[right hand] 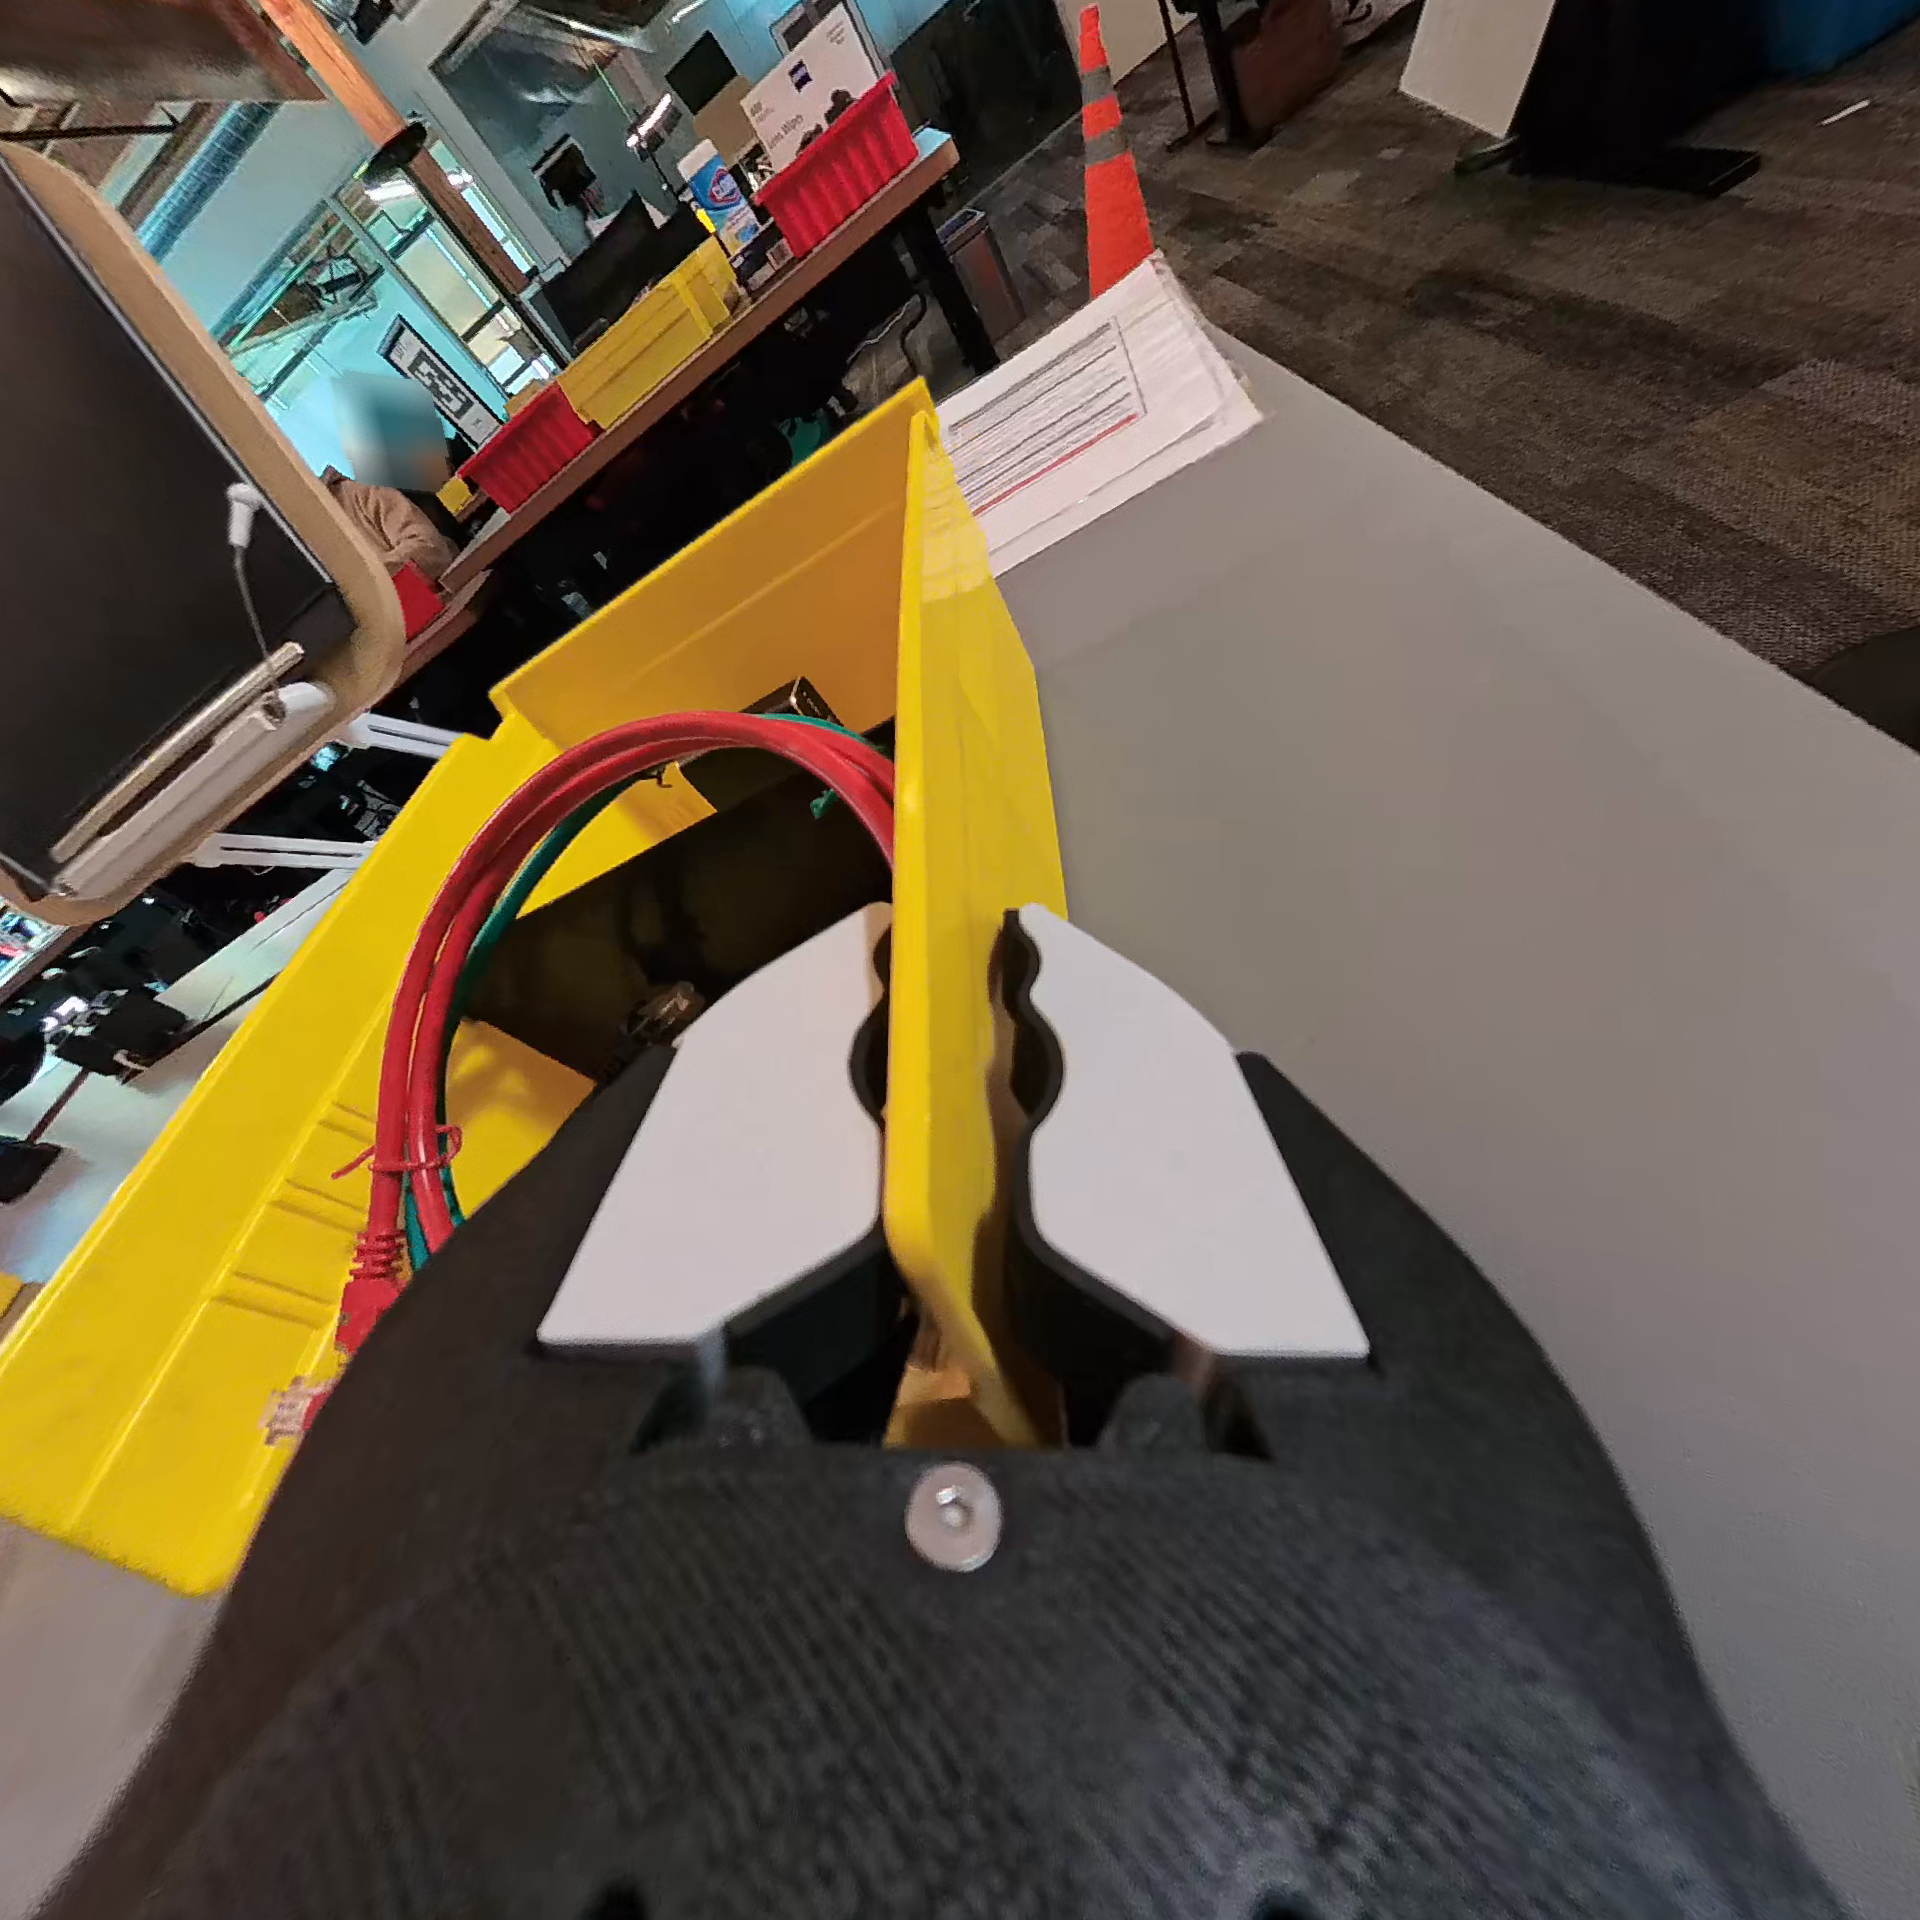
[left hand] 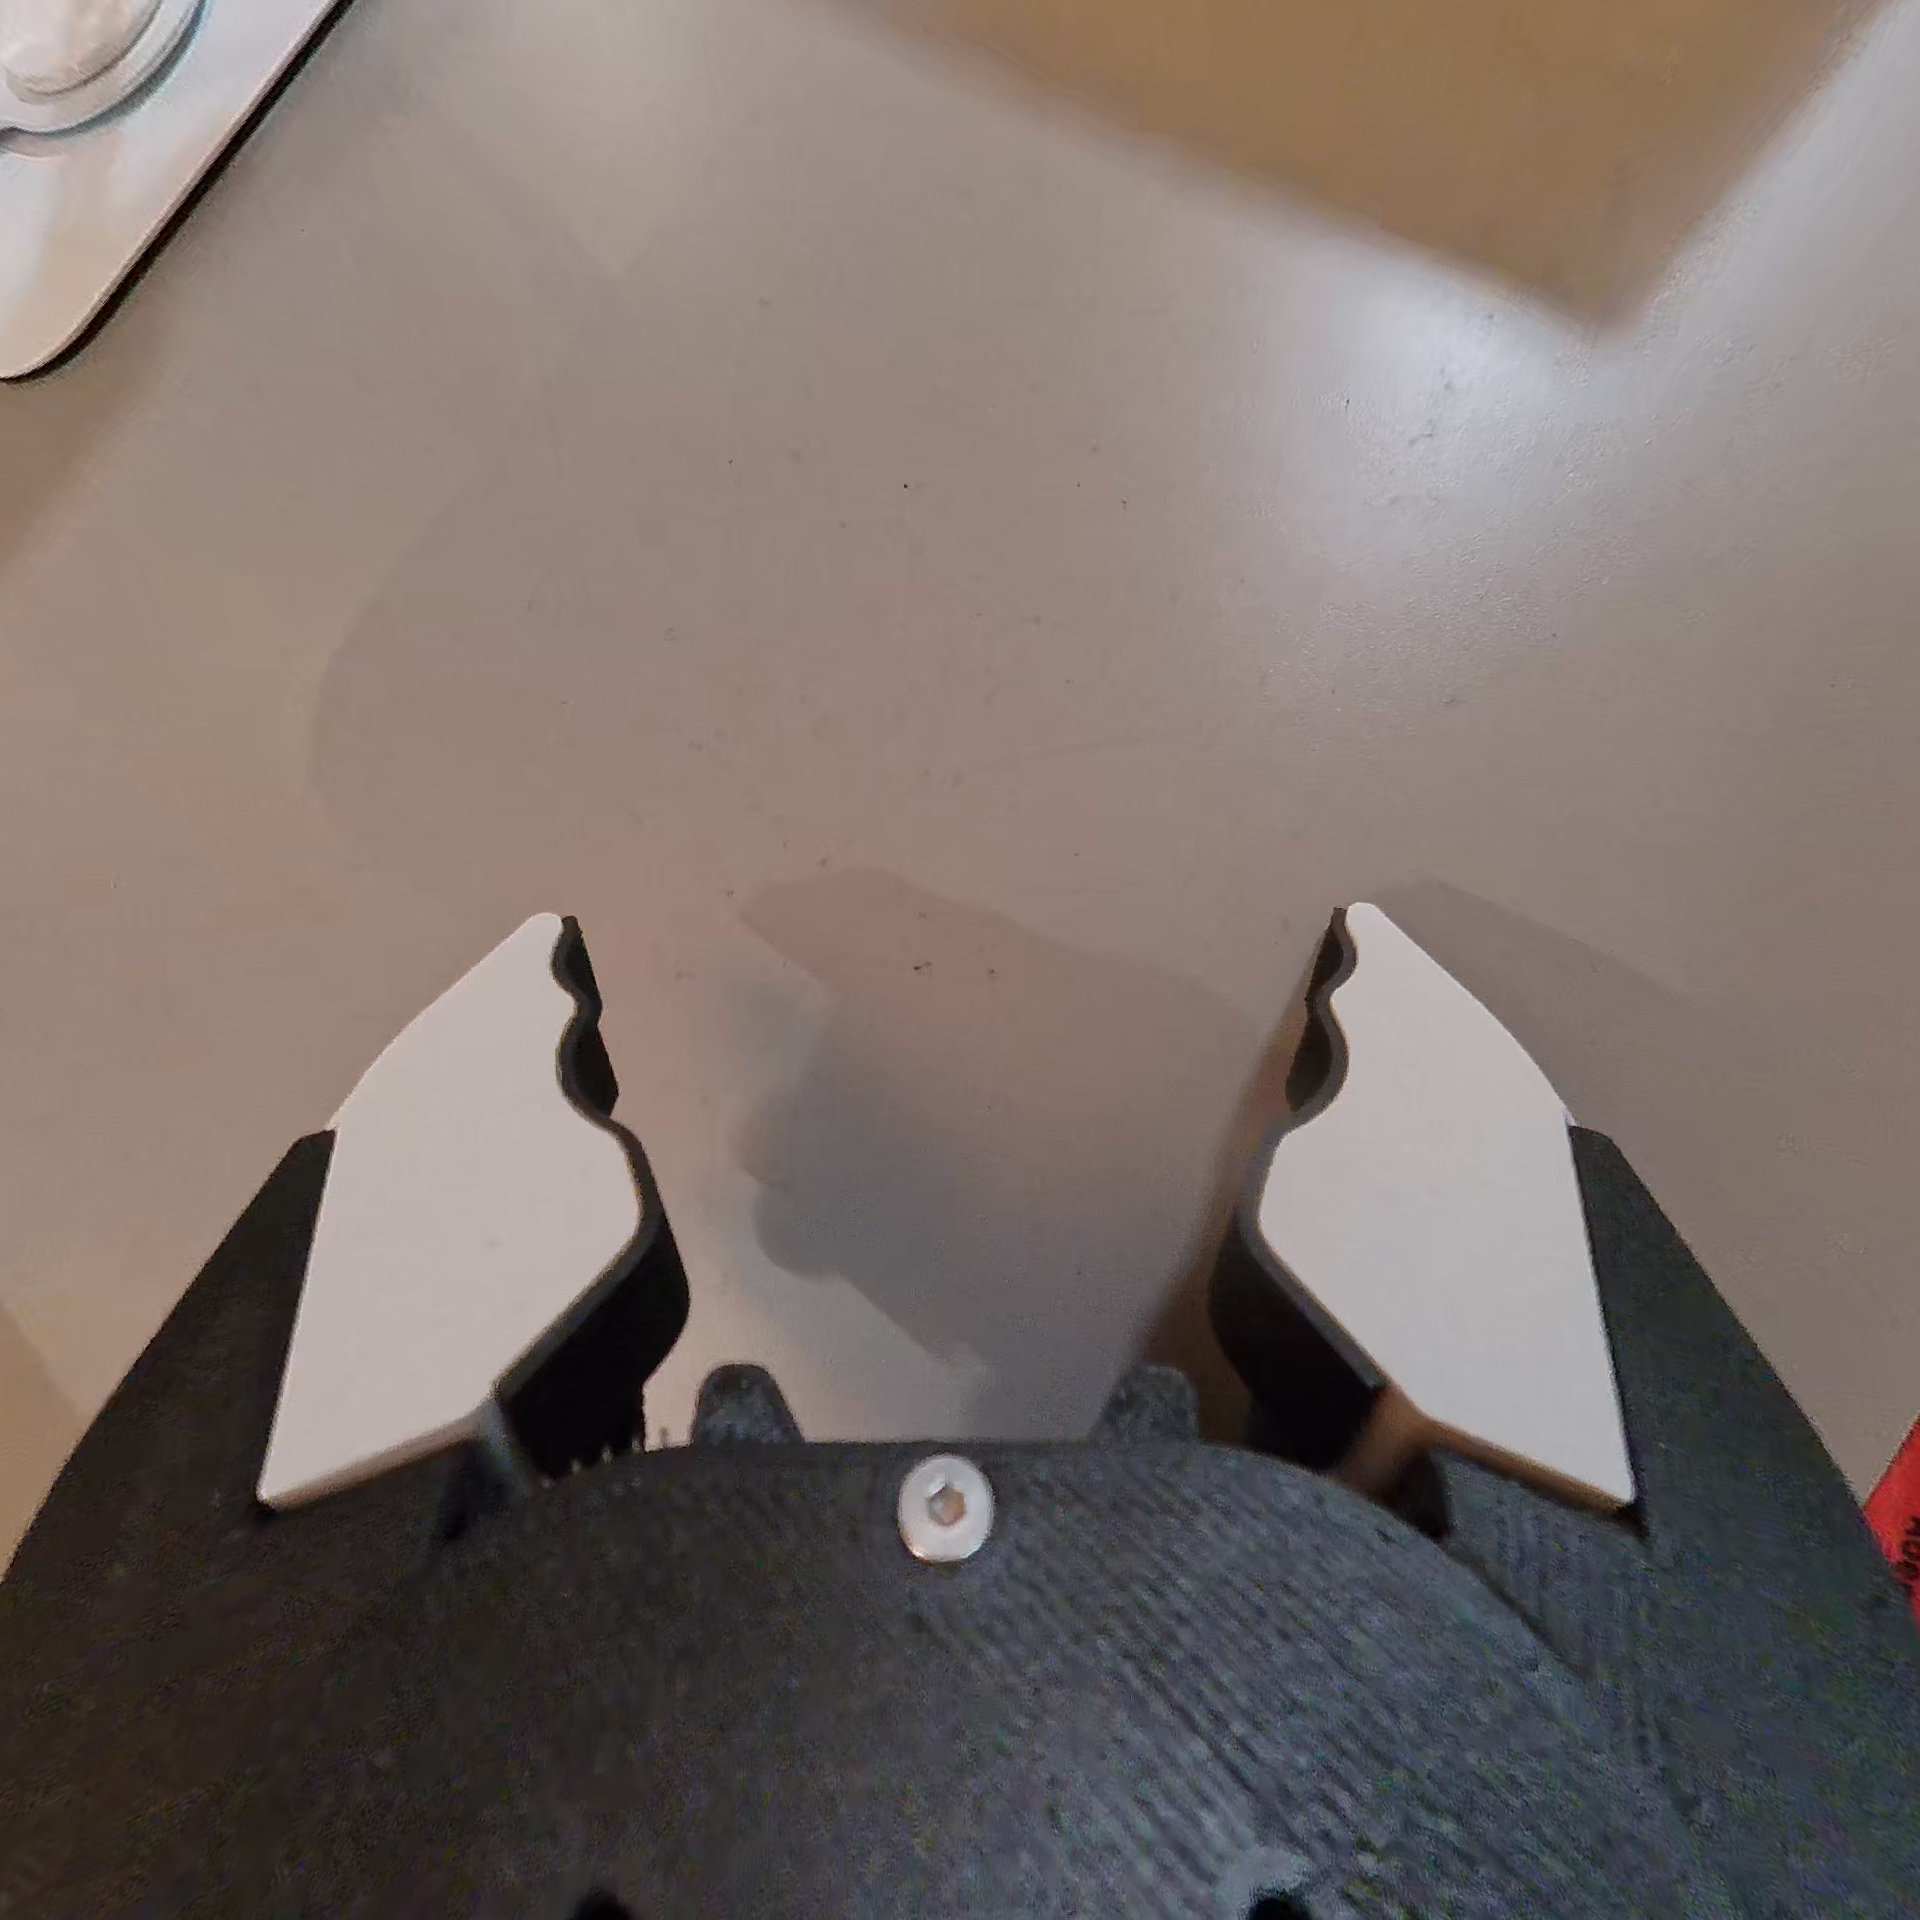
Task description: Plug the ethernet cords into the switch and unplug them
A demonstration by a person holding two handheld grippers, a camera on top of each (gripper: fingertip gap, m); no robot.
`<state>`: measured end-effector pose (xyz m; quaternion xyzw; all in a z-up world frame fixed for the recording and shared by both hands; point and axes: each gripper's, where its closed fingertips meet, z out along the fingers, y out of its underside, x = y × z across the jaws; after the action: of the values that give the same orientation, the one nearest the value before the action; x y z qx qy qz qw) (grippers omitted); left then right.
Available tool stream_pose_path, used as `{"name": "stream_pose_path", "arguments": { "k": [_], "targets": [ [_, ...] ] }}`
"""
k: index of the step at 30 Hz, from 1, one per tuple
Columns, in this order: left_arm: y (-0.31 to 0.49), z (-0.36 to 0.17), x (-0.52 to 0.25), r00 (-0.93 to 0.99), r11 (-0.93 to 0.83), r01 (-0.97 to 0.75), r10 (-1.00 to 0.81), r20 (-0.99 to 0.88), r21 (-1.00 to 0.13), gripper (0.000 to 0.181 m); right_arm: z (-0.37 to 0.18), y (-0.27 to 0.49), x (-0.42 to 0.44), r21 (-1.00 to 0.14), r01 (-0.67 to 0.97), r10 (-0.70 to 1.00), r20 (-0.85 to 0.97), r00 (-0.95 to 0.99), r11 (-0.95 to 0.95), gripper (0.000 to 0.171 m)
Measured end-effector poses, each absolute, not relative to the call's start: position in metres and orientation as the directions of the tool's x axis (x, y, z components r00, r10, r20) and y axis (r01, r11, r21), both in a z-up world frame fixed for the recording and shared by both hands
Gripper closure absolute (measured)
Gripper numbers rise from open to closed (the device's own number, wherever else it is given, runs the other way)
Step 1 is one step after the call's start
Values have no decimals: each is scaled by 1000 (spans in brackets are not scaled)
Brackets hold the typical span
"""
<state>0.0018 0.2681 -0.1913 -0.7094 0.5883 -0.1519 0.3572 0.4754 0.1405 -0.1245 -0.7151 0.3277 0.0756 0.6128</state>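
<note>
Right gripper (right hand: 940, 940): clamped on the right wall of the yellow bin (right hand: 940, 790); one finger inside the bin, one outside, wall edge running up the frame centre.
Left gripper (left hand: 956, 920): jaws wide apart, empty, over bare grey table (left hand: 935, 520); only a shadow between the tips.
Ethernet cords (right hand: 457, 935): red and green, looped and tied together, arching out of the bin at centre left; red plug hanging at lower left beside the gripper body.
Switch (right hand: 686, 894): dark box low in the bin, behind the cord loop; probably the switch, but mostly hidden and ports not visible.
Surroundings: white sheet (right hand: 1081, 416) at upper centre, touching the bin's far corner; flat pale plate (left hand: 114, 156) at upper left of left wrist view.
Step in hand: judged as moving or steadying the bin; nothing plugged yet.
Risk, tilt: single-wall grip off-centre, so bin could tip and spill the cords and box.
Risk, slip: thin smooth plastic could slide out of the pads.
Risk, snag: tied loop could catch a finger on reaching in and drag the plugs along.
</note>
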Motion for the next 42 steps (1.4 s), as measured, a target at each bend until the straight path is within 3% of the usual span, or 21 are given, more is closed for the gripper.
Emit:
{"name": "stream_pose_path", "arguments": {
  "k": [11, 16, 18, 20, 26, 29, 33, 34, 36, 42],
  "targets": [
    [267, -186, -1, 276, -20, -712, -927, -253, -702, 53, -94, 176, 422, -841, -538, -200, -518, 831, -57, 160],
    [286, -162, -26, 434, -56, -637, -850, -298, -769, 56, -83, 206, 380, -838, -537, -68, -533, 844, -97, 160],
    [303, -142, -45, 538, -71, -568, -785, -306, -820, 53, -82, 219, 362, -827, -547, -17, -550, 835, -129, 160],
    [319, -124, -71, 645, -86, -505, -698, -310, -859, 35, -85, 233, 343, -811, -561, 23, -572, 820, -169, 160],
    [351, -71, -189, 852, -4, -442, -316, -418, -897, 36, -96, 274, 284, -787, -543, 132, -596, 792, -293, 159],
    [358, -85, -235, 843, -51, -506, -241, -481, -861, 46, -99, 290, 255, -792, -505, 194, -586, 787, -344, 159],
    [359, -147, -254, 827, -278, -532, -375, -419, -800, 72, -96, 303, 219, -820, -441, 295, -551, 781, -365, 157],
    [360, -155, -258, 819, -303, -550, -380, -430, -779, 68, -96, 304, 212, -830, -420, 314, -536, 784, -367, 157],
    [362, -158, -261, 765, -271, -629, -383, -518, -729, 84, -97, 305, 199, -839, -398, 339, -522, 783, -372, 157],
    [370, -160, -249, 683, -181, -709, -417, -599, -682, 102, -99, 298, 169, -849, -361, 394, -506, 768, -387, 158]
  ]
}}
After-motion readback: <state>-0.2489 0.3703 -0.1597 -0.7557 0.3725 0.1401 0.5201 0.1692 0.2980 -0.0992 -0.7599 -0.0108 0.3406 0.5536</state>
